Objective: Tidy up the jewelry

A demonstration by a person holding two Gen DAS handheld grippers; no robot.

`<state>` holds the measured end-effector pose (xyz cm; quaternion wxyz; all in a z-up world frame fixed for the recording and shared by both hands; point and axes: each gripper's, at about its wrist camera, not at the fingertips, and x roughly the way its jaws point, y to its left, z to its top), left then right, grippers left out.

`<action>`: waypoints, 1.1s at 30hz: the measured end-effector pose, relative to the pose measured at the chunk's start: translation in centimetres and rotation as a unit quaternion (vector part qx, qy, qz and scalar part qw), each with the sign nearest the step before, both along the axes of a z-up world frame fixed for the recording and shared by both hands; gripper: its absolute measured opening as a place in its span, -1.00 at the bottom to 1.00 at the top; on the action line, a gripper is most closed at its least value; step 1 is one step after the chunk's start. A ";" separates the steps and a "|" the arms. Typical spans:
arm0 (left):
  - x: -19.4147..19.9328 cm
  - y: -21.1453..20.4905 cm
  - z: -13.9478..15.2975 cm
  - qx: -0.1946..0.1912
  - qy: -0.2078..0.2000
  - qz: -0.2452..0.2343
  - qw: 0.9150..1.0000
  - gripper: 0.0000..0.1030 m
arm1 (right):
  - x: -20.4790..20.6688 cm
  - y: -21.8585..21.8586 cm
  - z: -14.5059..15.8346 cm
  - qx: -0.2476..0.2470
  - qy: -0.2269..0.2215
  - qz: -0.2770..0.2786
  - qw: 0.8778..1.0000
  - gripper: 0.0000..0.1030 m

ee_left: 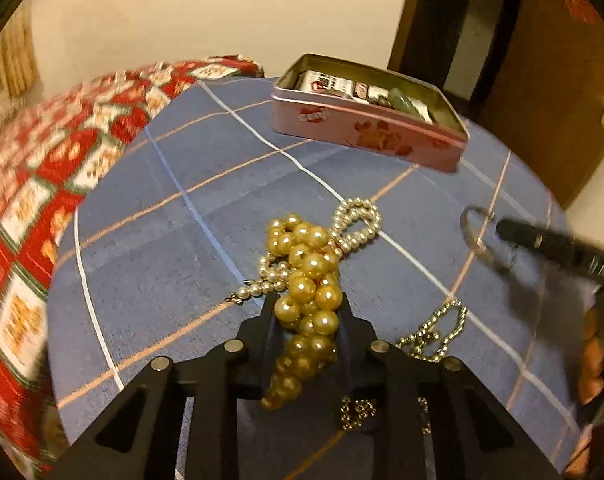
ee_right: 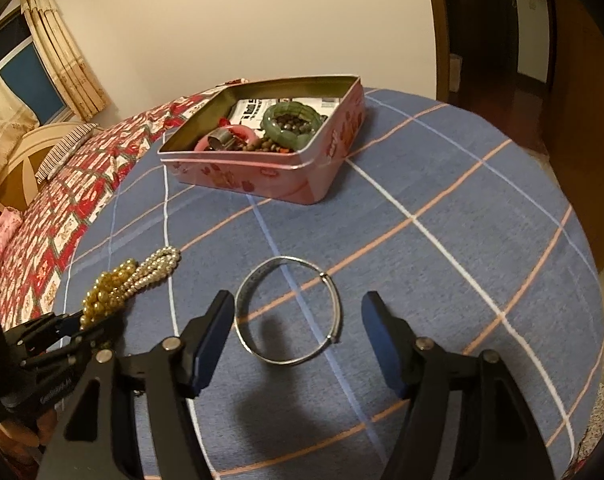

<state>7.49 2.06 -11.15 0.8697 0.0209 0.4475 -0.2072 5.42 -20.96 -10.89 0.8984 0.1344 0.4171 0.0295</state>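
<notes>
The left gripper (ee_left: 307, 312) has its fingers (ee_left: 268, 320) closed around a bunch of big gold beads (ee_left: 307, 280), which rises from between them and trails down behind. A strand of small white pearls (ee_left: 357, 220) is tangled with the gold beads and lies looped on the blue checked cloth (ee_left: 174, 248) that covers the bench. Just right of the left gripper, a gold chain (ee_left: 433, 332) lies on the cloth.

The right gripper (ee_right: 298, 316) has its fingers (ee_right: 214, 336) spread wide with nothing held between them. A silver bangle (ee_right: 288, 310) lies flat on the cloth in the gap between the two fingers; its left edge is just beside the left finger, though whether they touch cannot be told, and the right finger stands clear of it.

Farther back on the cloth sits an open pink tin (ee_right: 262, 176) with flower prints. Inside it are a green bead bracelet (ee_right: 294, 122), a pink bangle (ee_right: 238, 134), brown beads (ee_right: 268, 146) and some printed paper (ee_right: 254, 110). A red patterned blanket (ee_right: 62, 208) lies to the left of the bench.
</notes>
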 end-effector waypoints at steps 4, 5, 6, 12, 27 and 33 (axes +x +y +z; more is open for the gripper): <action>-0.7 1.8 2.1 -0.047 -0.038 0.002 0.998 -0.69 | 0.0 0.0 -0.4 -0.004 0.006 0.004 1.000 0.35; -0.9 1.9 2.5 -0.054 -0.047 0.000 0.997 -0.78 | 0.0 0.0 -0.4 -0.002 0.006 0.004 1.000 0.35; -1.0 2.1 3.2 -0.062 -0.058 -0.001 0.996 -0.81 | 0.0 -0.1 -0.5 0.000 0.007 0.005 1.000 0.35; -0.5 3.0 5.2 -0.086 -0.083 0.006 0.993 -0.81 | 0.2 0.3 -0.5 -0.006 0.008 0.011 1.000 0.35; 0.0 1.8 8.3 -0.115 -0.120 -0.007 0.986 -0.81 | 1.9 3.2 -0.8 -0.085 0.023 0.046 0.995 0.56; 0.1 1.4 7.8 -0.114 -0.114 -0.014 0.987 -0.81 | 1.8 4.1 -1.0 -0.139 0.032 0.052 0.988 0.30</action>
